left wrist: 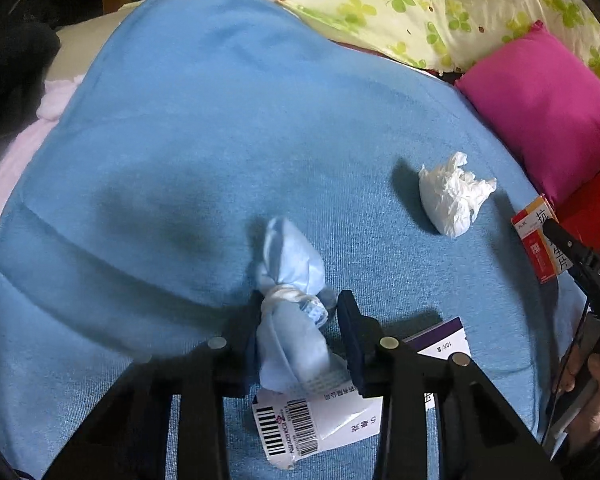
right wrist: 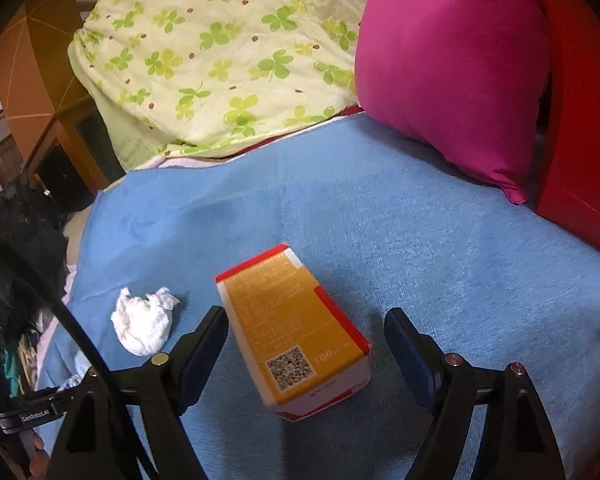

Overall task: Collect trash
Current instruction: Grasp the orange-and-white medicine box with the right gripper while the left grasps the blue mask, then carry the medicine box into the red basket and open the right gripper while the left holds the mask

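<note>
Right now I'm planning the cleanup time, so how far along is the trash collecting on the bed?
Nothing looks collected yet; no bin shows. In hand: the left hand-held gripper brackets a tied blue bundle; only one pad visibly touches it. The right hand-held gripper stands open around the orange box, not gripping. Left: the crumpled tissue and a white barcoded box on the blue blanket.
</note>
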A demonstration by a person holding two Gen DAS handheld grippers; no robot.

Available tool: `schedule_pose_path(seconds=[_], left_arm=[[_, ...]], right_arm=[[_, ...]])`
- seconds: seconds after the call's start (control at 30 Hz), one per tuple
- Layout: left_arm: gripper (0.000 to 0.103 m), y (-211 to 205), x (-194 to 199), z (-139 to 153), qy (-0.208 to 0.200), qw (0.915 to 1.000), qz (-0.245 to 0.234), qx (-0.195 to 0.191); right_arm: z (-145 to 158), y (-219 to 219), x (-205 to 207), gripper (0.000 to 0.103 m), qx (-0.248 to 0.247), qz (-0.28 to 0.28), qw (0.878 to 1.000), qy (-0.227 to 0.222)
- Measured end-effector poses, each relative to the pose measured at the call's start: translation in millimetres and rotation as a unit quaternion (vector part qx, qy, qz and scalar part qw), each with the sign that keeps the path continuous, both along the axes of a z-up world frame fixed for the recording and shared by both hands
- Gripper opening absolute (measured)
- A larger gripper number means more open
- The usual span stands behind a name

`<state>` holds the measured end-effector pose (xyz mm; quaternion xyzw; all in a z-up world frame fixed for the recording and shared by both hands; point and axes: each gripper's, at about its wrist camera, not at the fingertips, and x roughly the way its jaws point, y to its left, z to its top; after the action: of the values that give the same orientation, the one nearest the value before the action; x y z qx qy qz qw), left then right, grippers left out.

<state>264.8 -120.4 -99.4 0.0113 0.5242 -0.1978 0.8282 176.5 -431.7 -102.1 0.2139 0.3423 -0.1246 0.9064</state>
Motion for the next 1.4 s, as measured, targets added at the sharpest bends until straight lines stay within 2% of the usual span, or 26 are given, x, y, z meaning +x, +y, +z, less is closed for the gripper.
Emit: schedule_pose_path(seconds=[0.03,0.27,0.5,0.57,0.8,1.0,1.13,1.3,1.4], left_arm=[[0.035,-0.9,-0.9,1.2,0.0,1.0,0.0,-0.001],[0.034,6.2,-30.4,31.3,-0.04,0.9992,0.006,0.004],[0.034,12.6,-92.0,80.1,-0.099,0.9949,0.003,0.02],[0.034,9.8,-117.1,96.7,-0.127,0.991,0.003,0.041],[0.034,12.4,-186.6,137.8,-0.196,0.9787,0.0,0.061],[0.034,12.7,-231.4,160.4,-0.242,0.9673,0.001,0.076],[0.034,14.9,-258.1,172.9,-0.262,0.9618,-0.006,0.079],[0.035,16.6,-288.0,185.9,-0.278,0.9577,-0.013,0.071],[0.035,15.7,-304.2,192.2,-0.283,0.9566,-0.02,0.067]], right_arm=[[-0.3,-0.5,-1.0,0.063,-0.003,0.0,1.0,-0.002],[7.5,4.5,-9.5,0.062,0.012,0.019,1.0,-0.011],[50.0,37.1,-42.7,0.062,0.011,0.064,0.996,-0.053],[65.4,49.6,-57.3,0.062,0.0,0.074,0.995,-0.072],[105.0,81.3,-120.0,0.062,-0.015,0.084,0.988,-0.128],[106.1,99.0,-184.1,0.062,-0.021,0.103,0.986,-0.13],[105.0,111.3,-223.3,0.062,-0.047,0.121,0.983,-0.127],[108.3,118.5,-273.4,0.062,-0.058,0.12,0.981,-0.141],[113.7,119.3,-296.5,0.062,-0.046,0.114,0.982,-0.147]])
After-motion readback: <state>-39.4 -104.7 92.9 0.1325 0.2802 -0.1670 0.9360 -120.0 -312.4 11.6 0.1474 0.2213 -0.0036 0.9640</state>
